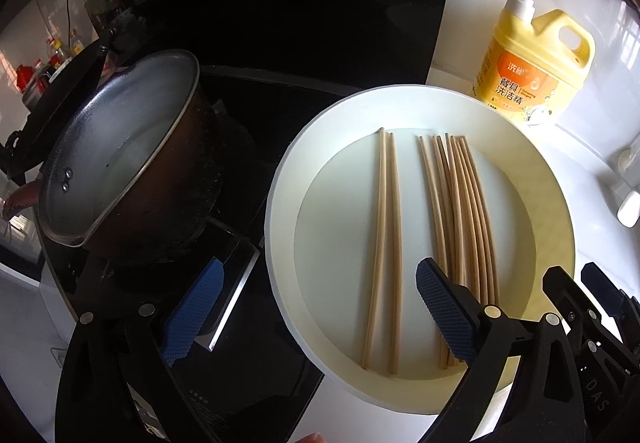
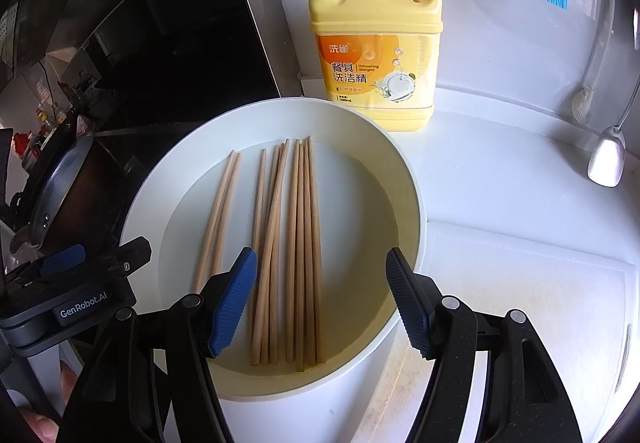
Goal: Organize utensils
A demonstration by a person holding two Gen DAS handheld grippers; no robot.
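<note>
Pale, matt wooden chopsticks (image 2: 288, 255), fine grain showing, lie in a smooth cream plastic basin (image 2: 404, 179) just ahead of the right gripper (image 2: 322, 299), whose blue pads (image 2: 234, 303) are ribbed rubber on matt black plastic arms. Beyond the basin, a glossy yellow plastic detergent bottle (image 2: 376, 43). Left of the left gripper (image 1: 316, 315), a dull, scuffed metal pot (image 1: 120, 147) with a sooty outside sits on a shiny black glass hob (image 1: 248, 383). The white tabletop (image 2: 500, 171) gleams.

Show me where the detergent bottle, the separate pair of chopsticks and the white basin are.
detergent bottle (image 2: 376, 55), right wrist view, on its orange label.
separate pair of chopsticks (image 2: 219, 219), right wrist view, mid-length of the two sticks.
white basin (image 2: 404, 179), right wrist view, on its right inner wall.
</note>
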